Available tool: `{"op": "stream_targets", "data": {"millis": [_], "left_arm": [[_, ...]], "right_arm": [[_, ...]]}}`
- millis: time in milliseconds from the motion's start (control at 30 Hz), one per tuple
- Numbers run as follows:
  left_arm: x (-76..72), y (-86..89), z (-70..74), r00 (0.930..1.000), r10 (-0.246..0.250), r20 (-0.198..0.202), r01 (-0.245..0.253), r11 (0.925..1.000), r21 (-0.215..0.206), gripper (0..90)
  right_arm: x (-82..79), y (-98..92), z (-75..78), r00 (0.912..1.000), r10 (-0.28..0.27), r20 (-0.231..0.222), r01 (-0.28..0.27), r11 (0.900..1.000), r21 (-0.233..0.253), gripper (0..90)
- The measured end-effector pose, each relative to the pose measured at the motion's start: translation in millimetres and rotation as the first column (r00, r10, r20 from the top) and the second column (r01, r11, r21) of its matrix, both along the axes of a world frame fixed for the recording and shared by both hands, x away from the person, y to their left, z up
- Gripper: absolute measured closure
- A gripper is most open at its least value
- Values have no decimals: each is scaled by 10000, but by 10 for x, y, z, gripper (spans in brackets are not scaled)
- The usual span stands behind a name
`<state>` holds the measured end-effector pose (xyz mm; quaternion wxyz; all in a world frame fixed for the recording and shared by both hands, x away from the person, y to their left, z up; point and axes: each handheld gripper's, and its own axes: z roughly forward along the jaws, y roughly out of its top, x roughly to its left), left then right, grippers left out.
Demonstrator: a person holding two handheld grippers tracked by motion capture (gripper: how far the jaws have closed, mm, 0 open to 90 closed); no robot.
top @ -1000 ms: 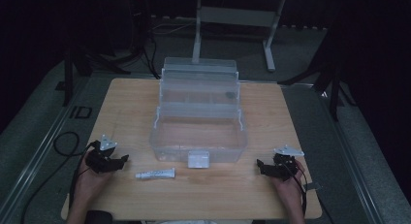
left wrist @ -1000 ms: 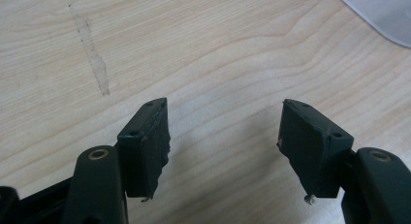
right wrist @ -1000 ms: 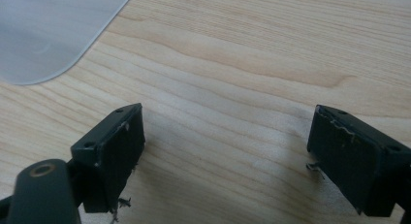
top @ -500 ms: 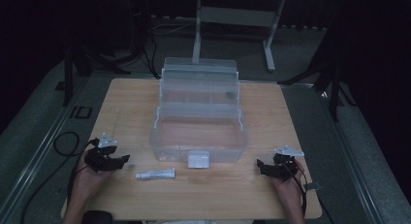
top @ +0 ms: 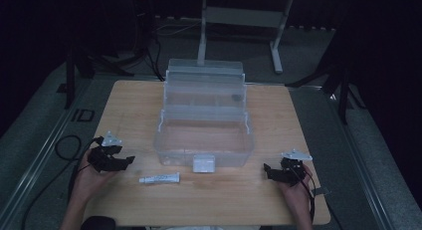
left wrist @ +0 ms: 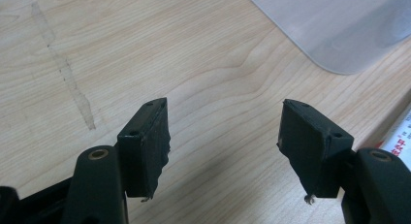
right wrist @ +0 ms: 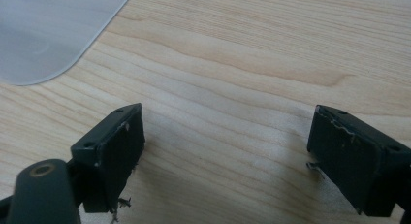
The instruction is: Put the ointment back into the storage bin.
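Note:
A clear plastic box (top: 204,135) with its tiered lid swung open stands in the middle of the wooden table (top: 134,105). A small white tube (top: 159,178) lies in front of the box's left corner. My left gripper (top: 130,160) rests at the table's front left, open, jaws pointing right toward the tube. In the left gripper view its jaws (left wrist: 225,136) are spread over bare wood, with the box corner (left wrist: 339,30) ahead and the tube's edge (left wrist: 400,136) at the right. My right gripper (top: 266,170) sits at the front right, open (right wrist: 225,151) and empty, the box corner (right wrist: 43,35) ahead.
A white latch (top: 204,163) sticks out from the box's front wall. Cables trail off the table's left edge onto the grey floor. A metal stand (top: 239,21) rises behind the table. The table's front edge is close to both hands.

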<state>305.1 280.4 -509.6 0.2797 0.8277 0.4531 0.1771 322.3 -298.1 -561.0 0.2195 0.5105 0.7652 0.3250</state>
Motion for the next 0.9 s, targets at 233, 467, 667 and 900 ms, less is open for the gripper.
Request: {"op": "stream_targets", "data": {"millis": [233, 467, 667, 900], "left_arm": [[-1, -9, 74, 9994, -357, -36, 356, 9993, -73, 360], [-24, -46, 147, 9952, -958, -225, 964, 9949, 285, 360], [-48, -69, 234, 9895, -1435, -150, 1441, 9883, 499, 360], [-69, -116, 322, 9796, -2001, -166, 2008, 9766, 771, 360]], "right_arm": [[0, 0, 0, 10000, -1, 0, 1, 10000, 2, 129], [0, 0, 0, 10000, -3, -2, 3, 10000, 6, 130], [0, 0, 0, 10000, -3, 0, 3, 10000, 7, 130], [0, 0, 0, 10000, 3, 2, -3, 10000, 3, 130]]}}
